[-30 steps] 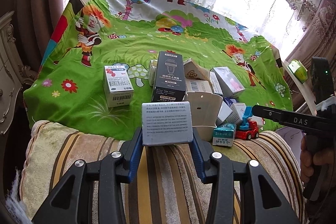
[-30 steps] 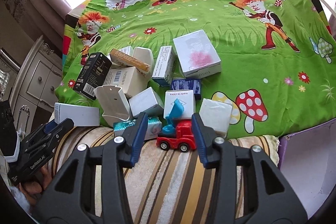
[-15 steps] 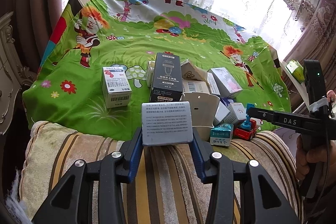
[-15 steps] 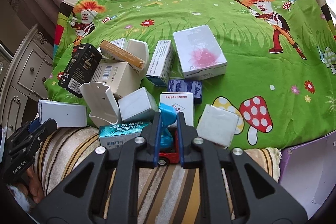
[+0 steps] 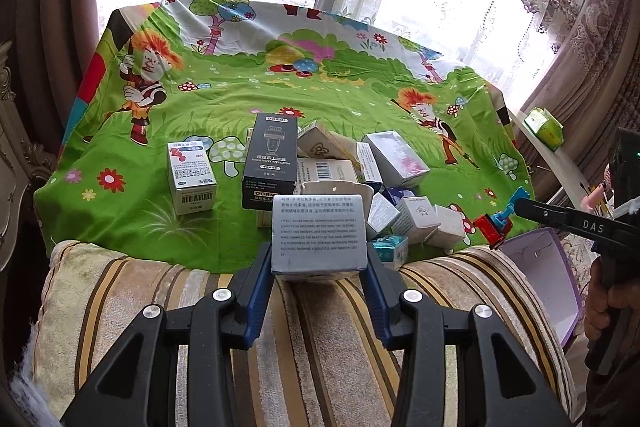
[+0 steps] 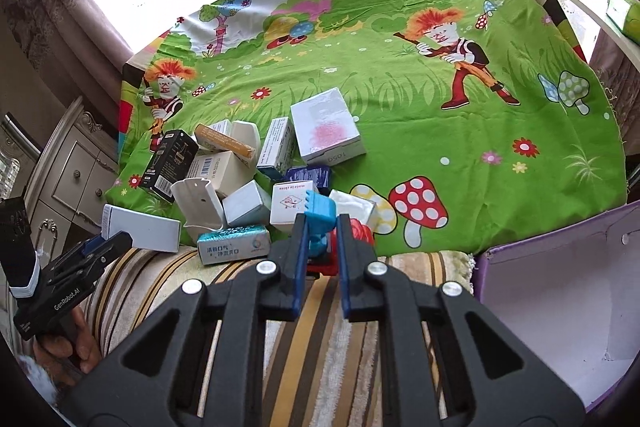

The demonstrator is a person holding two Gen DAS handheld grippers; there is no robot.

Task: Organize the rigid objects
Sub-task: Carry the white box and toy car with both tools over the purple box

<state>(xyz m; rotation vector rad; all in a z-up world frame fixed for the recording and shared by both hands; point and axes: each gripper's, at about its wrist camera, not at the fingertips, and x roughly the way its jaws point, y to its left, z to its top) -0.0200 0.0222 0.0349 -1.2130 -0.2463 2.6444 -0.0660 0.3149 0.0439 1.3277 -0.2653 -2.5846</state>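
So, two grippers (both gripping), one toy truck (image 6: 320, 247)

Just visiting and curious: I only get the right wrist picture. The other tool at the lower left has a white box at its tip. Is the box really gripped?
Observer: Yes. In the left wrist view, the left gripper presses its pads against both sides of the white box.
Operator: Is there anything beyond the black box?
Observer: A small red-marked box stands upright alone on the green cloth, apart from the pile.
Operator: And my toy?
Observer: The toy truck hangs tilted from the right gripper, seemingly off the cushion.
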